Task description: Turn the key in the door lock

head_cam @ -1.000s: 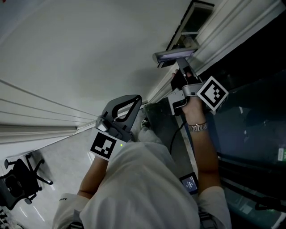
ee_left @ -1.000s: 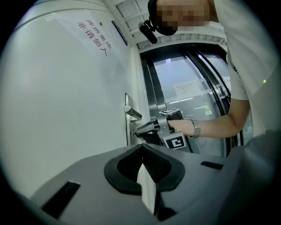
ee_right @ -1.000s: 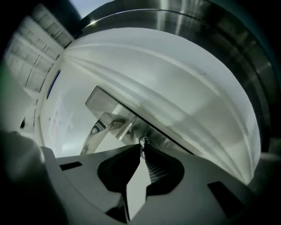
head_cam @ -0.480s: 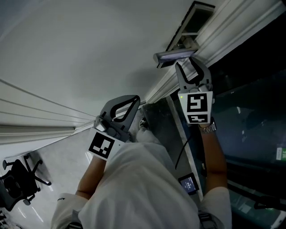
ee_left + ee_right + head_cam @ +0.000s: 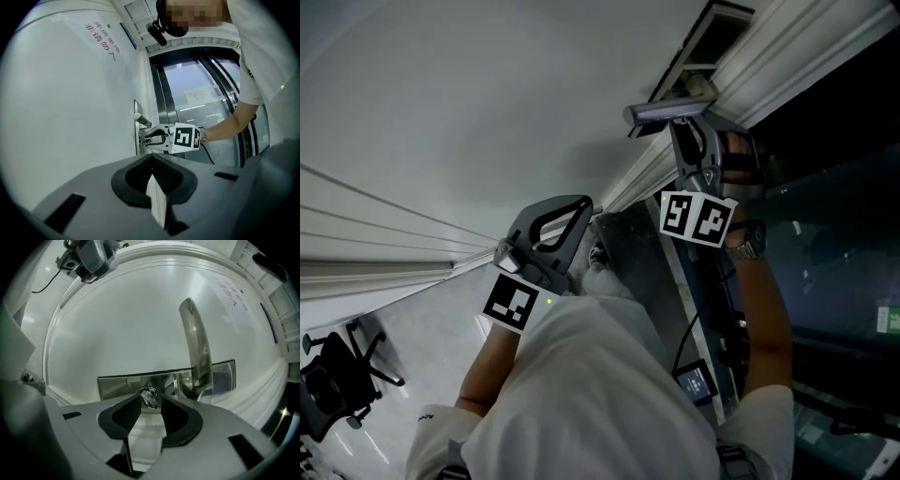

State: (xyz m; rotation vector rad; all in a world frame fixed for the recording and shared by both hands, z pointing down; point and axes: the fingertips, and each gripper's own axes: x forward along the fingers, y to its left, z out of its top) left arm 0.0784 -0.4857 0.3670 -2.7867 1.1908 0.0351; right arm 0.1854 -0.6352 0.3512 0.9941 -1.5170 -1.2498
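White door (image 5: pixel 140 324) behind: its small silver key (image 5: pixel 149 398) stands at twelve o'clock between the jaws of the right claw (image 5: pixel 151 400), just opened wide; forearm outstretched level. Left claw (image 5: pixel 152 163) shut, empty.

Shiny metal key (image 5: pixel 150 398), polished steel lock plate (image 5: pixel 115 386) — smooth glossy door (image 5: pixel 131 319).

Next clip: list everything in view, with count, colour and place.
door: one, white, left of head view
lock plate: one, silver, on the door
door handle: one, silver, on the lock plate
key: one, silver, in the lock plate
glass partition: one, dark, right of the door
office chair: one, black, lower left, head view
left hand-held gripper: one, grey, jaws together, empty
right hand-held gripper: one, grey, jaws just opened, apart, key between them
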